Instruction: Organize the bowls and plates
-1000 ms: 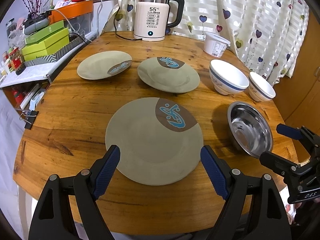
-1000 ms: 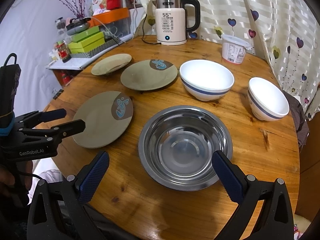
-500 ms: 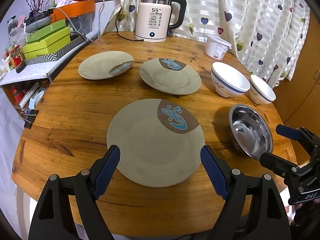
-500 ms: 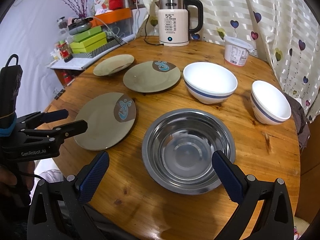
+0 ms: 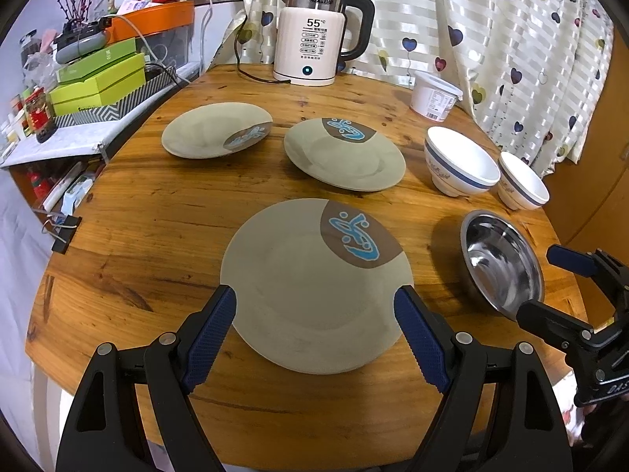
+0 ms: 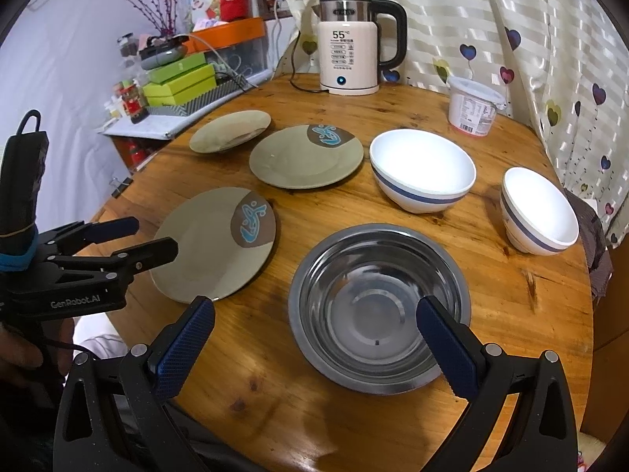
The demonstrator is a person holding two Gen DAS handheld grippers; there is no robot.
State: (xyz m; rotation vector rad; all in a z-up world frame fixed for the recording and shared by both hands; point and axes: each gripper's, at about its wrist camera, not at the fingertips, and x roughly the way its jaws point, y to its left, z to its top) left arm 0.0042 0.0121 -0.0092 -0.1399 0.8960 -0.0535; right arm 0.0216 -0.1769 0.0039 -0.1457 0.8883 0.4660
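A heart-print curtain (image 5: 511,39) hangs behind my round wooden counter (image 5: 157,236), where a white kettle (image 5: 314,47) stands at the far edge. The largest plate (image 5: 298,295) lies nearest me, and my left claw (image 5: 314,326) hovers over its near rim, blue pads spread wide, gripping nothing. To its right sits the steel bowl (image 6: 377,306); my right claw (image 6: 314,338) hangs above it, likewise wide apart and empty. Farther back lie a medium plate (image 5: 346,157) and a smaller plate (image 5: 216,129), side by side but apart. Right of them stand a big white bowl (image 6: 422,169), then a small white bowl (image 6: 538,212). A lidded tub (image 6: 473,106) sits by the curtain.
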